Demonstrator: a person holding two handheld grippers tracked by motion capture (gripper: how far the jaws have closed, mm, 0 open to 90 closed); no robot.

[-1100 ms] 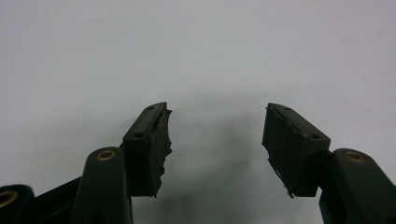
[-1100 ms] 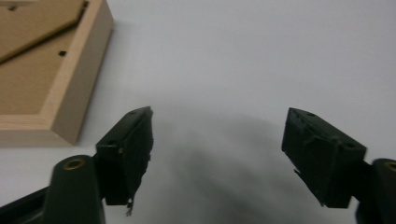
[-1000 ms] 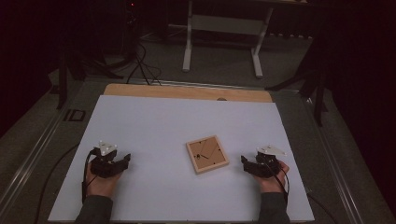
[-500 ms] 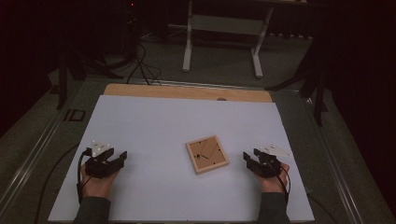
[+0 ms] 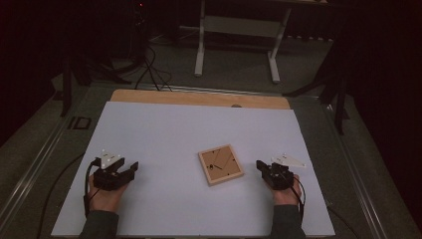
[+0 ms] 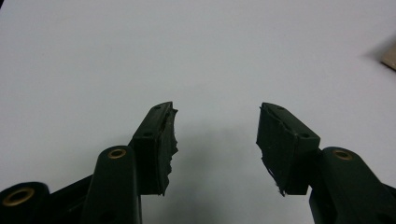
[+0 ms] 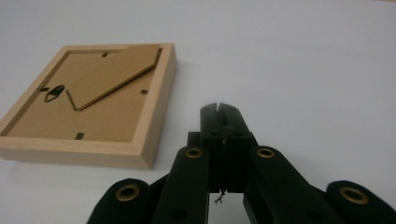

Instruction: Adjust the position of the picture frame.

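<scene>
A small wooden picture frame (image 5: 221,165) lies face down in the middle of the white sheet, its brown backboard, stand and hanger hook (image 7: 55,93) turned up. My right gripper (image 5: 260,165) rests on the sheet just right of the frame, pointing toward it. Its jaws have just been closing and now meet with nothing between them (image 7: 218,108). My left gripper (image 5: 132,168) lies at the left of the sheet, well apart from the frame, and its jaws stand open over bare sheet (image 6: 215,116). A corner of the frame (image 6: 390,59) shows at the right edge of the left gripper view.
The white sheet (image 5: 164,129) covers the table, with a strip of bare wood (image 5: 199,97) along the far edge. Metal rails (image 5: 45,149) run along both sides. Beyond the table, a white stand (image 5: 238,27) and cables (image 5: 149,64) are on the dark floor.
The right gripper's jaws have gone from wide open to shut. Both hands stay where they were, and the frame has not moved.
</scene>
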